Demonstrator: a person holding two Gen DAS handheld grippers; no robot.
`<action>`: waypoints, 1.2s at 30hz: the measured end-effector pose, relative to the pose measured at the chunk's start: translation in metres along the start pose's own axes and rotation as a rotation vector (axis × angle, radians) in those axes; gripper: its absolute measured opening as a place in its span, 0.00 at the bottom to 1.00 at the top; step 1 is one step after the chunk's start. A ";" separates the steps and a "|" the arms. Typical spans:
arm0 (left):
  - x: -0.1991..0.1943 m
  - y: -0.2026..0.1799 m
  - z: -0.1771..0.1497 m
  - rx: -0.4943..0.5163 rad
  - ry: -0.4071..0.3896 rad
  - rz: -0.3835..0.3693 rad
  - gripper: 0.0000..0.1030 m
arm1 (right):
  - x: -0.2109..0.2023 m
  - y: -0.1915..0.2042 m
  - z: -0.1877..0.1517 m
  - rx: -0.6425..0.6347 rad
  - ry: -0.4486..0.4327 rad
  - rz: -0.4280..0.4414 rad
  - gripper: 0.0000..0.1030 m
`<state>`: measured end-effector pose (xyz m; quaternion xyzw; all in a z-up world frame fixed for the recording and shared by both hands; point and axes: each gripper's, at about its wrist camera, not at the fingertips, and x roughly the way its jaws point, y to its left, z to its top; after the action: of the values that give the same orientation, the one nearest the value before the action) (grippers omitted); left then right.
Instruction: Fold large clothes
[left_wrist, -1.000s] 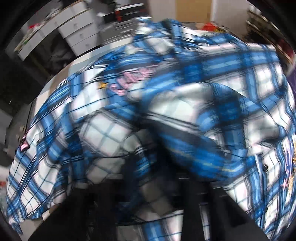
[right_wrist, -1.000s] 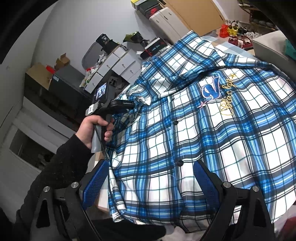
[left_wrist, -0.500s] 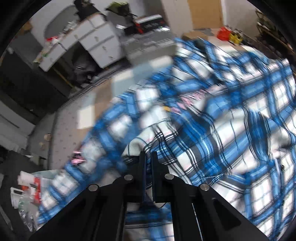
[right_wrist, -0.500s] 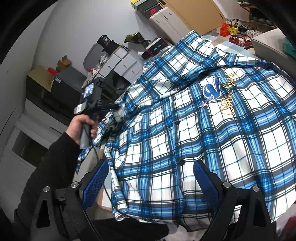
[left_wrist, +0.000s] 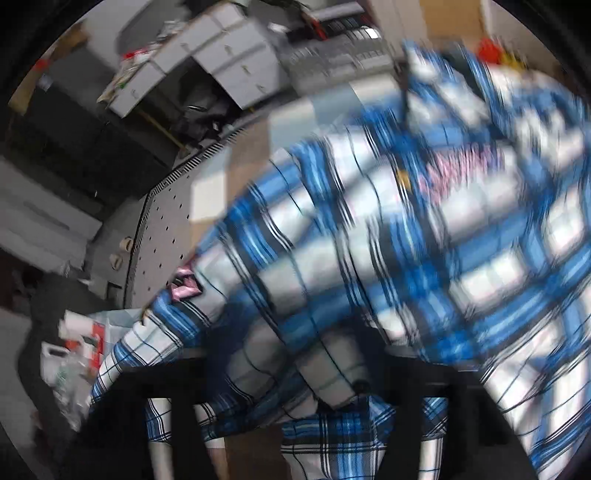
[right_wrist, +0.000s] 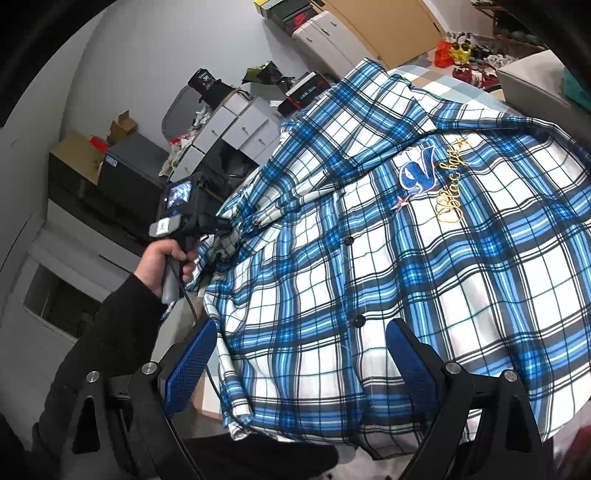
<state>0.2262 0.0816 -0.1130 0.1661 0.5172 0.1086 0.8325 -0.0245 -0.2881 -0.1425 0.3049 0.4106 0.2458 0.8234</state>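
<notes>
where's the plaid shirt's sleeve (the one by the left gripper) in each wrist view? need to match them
Left wrist view: the sleeve runs diagonally across the middle, blurred, its lower end draped between the opening jaws of the left gripper.
Right wrist view: the sleeve is bunched at the shirt's left edge, right by the left gripper's front end.
Shared landmark: the white drawer unit, upper left in the left wrist view, left of centre near the top in the right wrist view.

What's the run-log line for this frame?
stage: spreading plaid shirt on table | left gripper: jaws opening, sleeve cloth between fingers | right gripper: open, above shirt hem | folds: none yet
</notes>
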 end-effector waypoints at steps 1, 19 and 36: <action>-0.009 0.010 0.004 -0.040 -0.039 0.001 0.79 | 0.000 0.001 0.000 -0.002 0.000 0.005 0.91; 0.003 -0.141 0.027 0.215 -0.067 -0.234 0.80 | -0.005 -0.009 0.009 0.007 -0.005 -0.019 0.91; 0.034 -0.051 -0.018 -0.087 -0.232 -0.640 0.88 | 0.164 0.093 0.293 -0.756 0.036 -0.456 0.90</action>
<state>0.2254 0.0494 -0.1683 -0.0290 0.4400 -0.1556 0.8840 0.2916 -0.2042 -0.0232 -0.1205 0.3630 0.1959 0.9029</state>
